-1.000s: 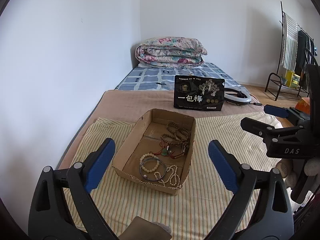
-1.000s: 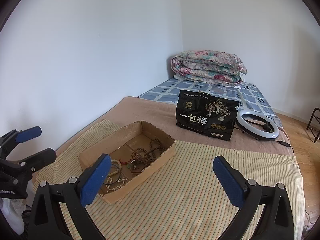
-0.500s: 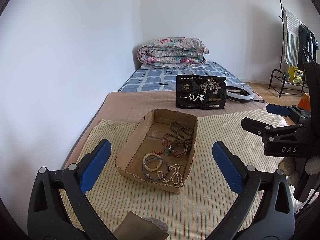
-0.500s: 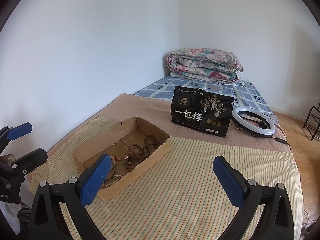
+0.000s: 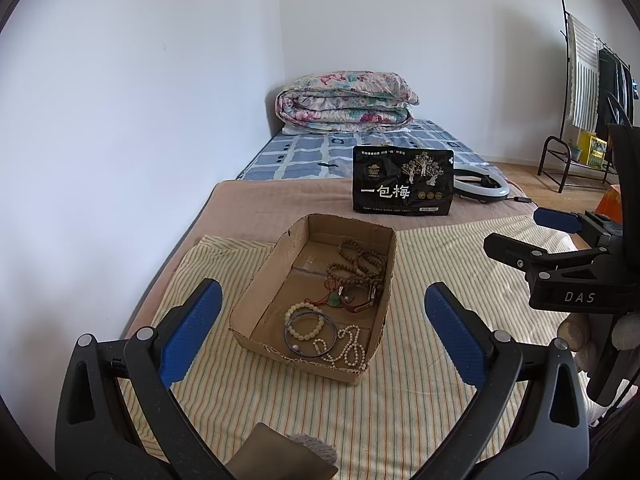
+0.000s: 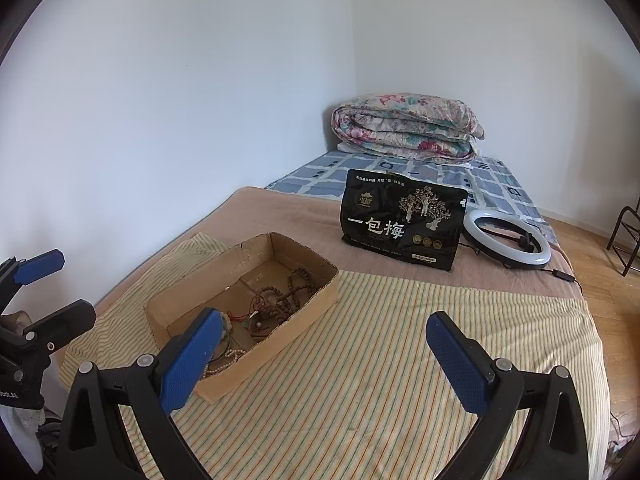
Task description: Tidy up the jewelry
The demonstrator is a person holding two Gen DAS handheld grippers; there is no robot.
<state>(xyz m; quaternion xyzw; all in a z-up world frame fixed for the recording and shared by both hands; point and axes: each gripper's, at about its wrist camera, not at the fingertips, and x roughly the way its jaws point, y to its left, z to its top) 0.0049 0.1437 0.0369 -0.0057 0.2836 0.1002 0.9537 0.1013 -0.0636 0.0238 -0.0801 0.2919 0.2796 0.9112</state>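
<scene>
On the striped yellow cloth point(image 5: 400, 412) covering the near part of the bed sits 1 shallow open brown cardboard box point(image 5: 276, 272), holding all the jewelry. Inside: 1 long brown wooden bead strand point(image 5: 362, 264) coiled at the far right, 1 green pendant on red cord point(image 5: 333, 300) mid-box, 1 cream bead bracelet point(image 5: 306, 322), 1 thin blue-grey metal bangle point(image 5: 330, 330) around it, 1 white pearl strand point(image 5: 348, 350) at the near right corner. Left gripper point(image 5: 320, 332) hangs above the near cloth, blue-padded jaws spread wide, nothing between them, box framed in the gap. Right gripper point(image 6: 322, 354) likewise wide apart and empty, right of the box; its left pad point(image 6: 192, 360) overlaps the box's near end in view. Far behind: 1 black printed snack bag point(image 6: 402, 224) standing upright, 1 white ring light point(image 6: 506, 240) lying flat just right of it, 1 folded floral quilt point(image 6: 408, 130) at the far wall.
</scene>
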